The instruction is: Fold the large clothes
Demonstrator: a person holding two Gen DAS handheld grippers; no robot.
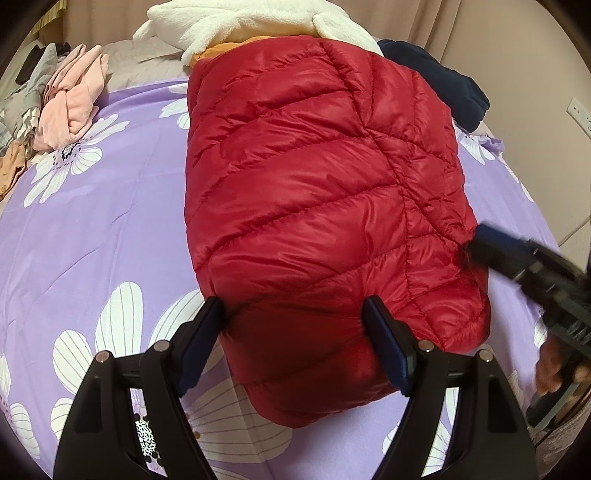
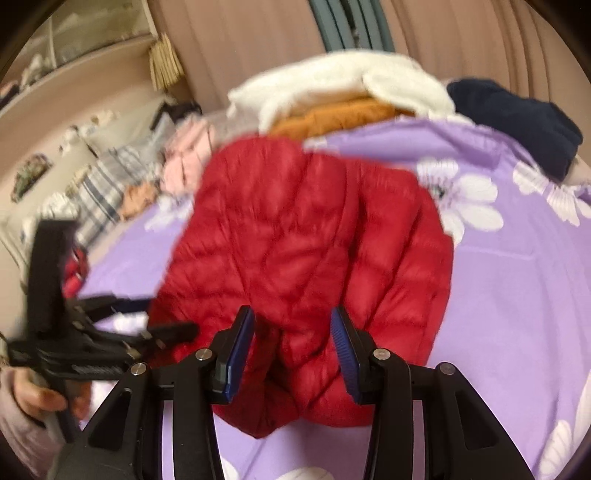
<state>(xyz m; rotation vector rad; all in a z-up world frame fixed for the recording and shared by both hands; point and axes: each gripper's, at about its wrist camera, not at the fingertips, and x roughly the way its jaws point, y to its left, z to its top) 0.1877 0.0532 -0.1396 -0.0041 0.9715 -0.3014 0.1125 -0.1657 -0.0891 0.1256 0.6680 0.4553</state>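
A red quilted down jacket [image 1: 314, 184] lies folded into a long bundle on the purple flowered bedsheet [image 1: 110, 221]. My left gripper [image 1: 293, 314] is open with its two fingers on either side of the jacket's near end. My right gripper [image 2: 291, 325] is open above the jacket's near end [image 2: 295, 258]; that view is blurred. In the left wrist view the right gripper [image 1: 480, 240] comes in from the right and touches the jacket's right edge. The left gripper [image 2: 177, 330] shows at the left of the right wrist view.
A stack with a white fleece garment [image 1: 240, 22] over an orange one [image 1: 229, 48] lies at the bed's far end, next to a dark navy garment [image 1: 443, 77]. Pink and other clothes [image 1: 70, 96] are piled at the far left. Curtains hang behind the bed.
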